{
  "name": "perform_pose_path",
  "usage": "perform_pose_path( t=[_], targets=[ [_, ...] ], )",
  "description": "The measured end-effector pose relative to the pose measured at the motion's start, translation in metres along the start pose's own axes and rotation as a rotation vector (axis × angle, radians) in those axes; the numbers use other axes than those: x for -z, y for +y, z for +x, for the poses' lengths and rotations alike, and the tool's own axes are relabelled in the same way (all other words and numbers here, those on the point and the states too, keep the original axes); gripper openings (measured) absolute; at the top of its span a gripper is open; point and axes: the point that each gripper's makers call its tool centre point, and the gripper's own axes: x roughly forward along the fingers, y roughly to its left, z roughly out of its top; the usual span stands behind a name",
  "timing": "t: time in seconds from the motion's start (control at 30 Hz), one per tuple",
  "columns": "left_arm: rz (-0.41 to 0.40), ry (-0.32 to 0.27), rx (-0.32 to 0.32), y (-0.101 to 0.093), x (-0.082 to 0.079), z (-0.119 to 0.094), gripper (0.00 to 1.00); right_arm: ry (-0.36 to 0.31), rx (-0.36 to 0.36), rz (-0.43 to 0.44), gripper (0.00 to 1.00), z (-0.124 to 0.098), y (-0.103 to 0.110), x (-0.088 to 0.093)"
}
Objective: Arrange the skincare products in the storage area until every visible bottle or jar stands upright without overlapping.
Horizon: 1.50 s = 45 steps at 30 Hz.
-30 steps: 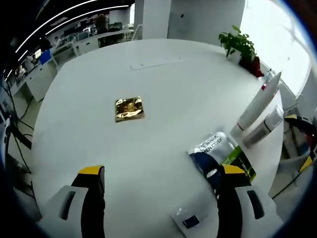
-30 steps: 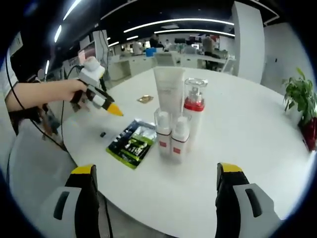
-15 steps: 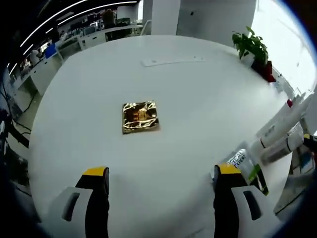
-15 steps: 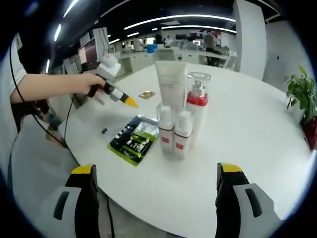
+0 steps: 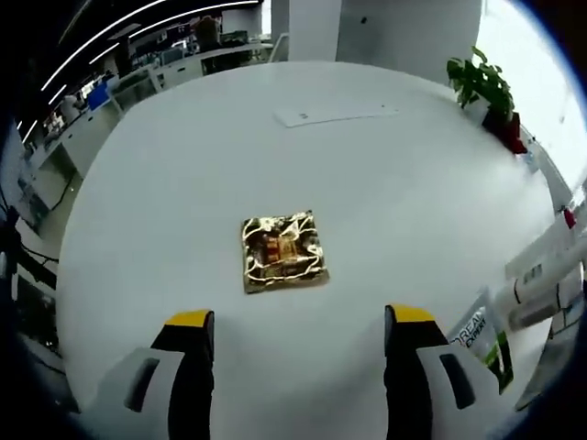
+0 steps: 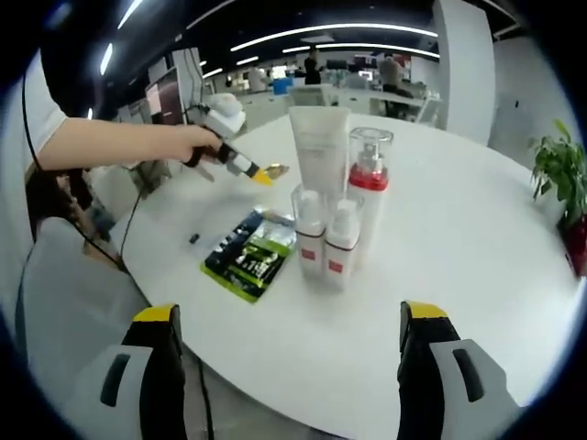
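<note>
In the left gripper view, the left gripper (image 5: pixel 298 325) hangs over a round white table (image 5: pixel 183 165) with its two yellow-tipped jaws spread wide and nothing between them. Just ahead of the jaw tips, roughly centred between them, lies a crinkled square gold foil sachet (image 5: pixel 283 250), flat on the tabletop and apart from both jaws. Off to the right of the right-hand jaw, a flat dark blue and green printed sachet (image 5: pixel 484 335) lies on the table, and beyond it the white tubes and bottles of the skincare group (image 5: pixel 541 275) show at the edge of the view. A potted green plant (image 5: pixel 486 87) stands far ahead to the right.

In the right gripper view, the right gripper (image 6: pixel 286 316) is likewise wide open and holds nothing. Ahead of it, between its jaws, the products stand upright in a tight cluster: a tall white tube (image 6: pixel 320 156), a clear pump bottle with a red collar (image 6: pixel 368 197), and two small white bottles with red labels (image 6: pixel 327 243) in front, touching or nearly touching each other. The printed sachet lies flat just left of them. Further left, a person's hand (image 6: pixel 188 147) holds the other gripper out over the table
</note>
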Motion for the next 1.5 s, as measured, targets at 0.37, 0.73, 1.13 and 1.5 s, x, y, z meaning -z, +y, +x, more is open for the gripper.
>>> perform_pose_path(
  t=[0.37,0.73,1.13,1.5],
  targets=[
    [-0.020,0.008,-0.030,0.020,-0.025,0.022,0.59,0.005,0.004,0.003,0.97,0.001,-0.002,0.002],
    [0.035,0.054,-0.032,0.035,-0.035,0.046,0.54,0.008,0.004,0.007,0.97,0.002,-0.003,0.003],
    [0.109,0.055,-0.010,0.028,-0.031,0.038,0.39,0.012,0.004,0.004,0.97,0.003,-0.003,0.004],
    [0.203,0.047,0.011,0.035,-0.041,0.035,0.38,0.009,-0.001,-0.008,0.96,0.003,-0.001,0.003]
  ],
)
